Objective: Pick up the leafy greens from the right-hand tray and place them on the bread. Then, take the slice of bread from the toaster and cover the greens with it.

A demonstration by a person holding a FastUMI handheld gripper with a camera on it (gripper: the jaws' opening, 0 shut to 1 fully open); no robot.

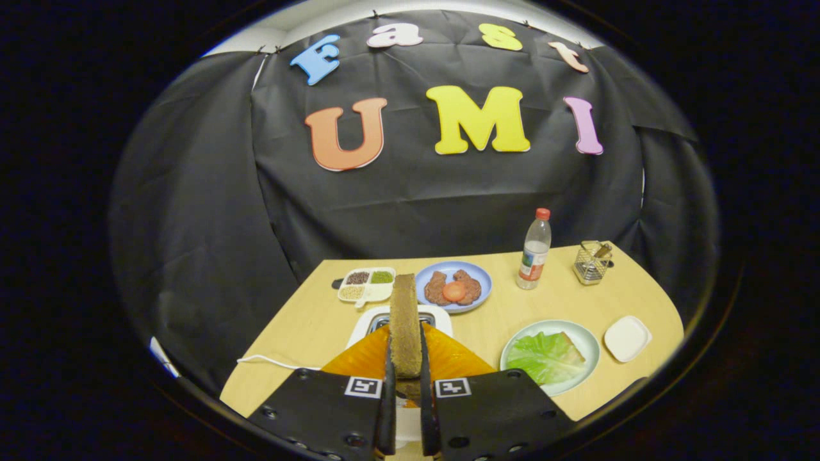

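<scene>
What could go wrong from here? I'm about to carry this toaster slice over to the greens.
The gripper pinches the bread slice by its lower edge, so the tall upright slice may tip or slip. It sits directly above the toaster and could snag. The greens lie loose on the plate and might shift.

A bread slice (405,323) stands pinched between the tongs (405,368) above the toaster (365,323); right of it, greens (544,358) lie on a plate (586,336); bottle (534,250) behind.
</scene>
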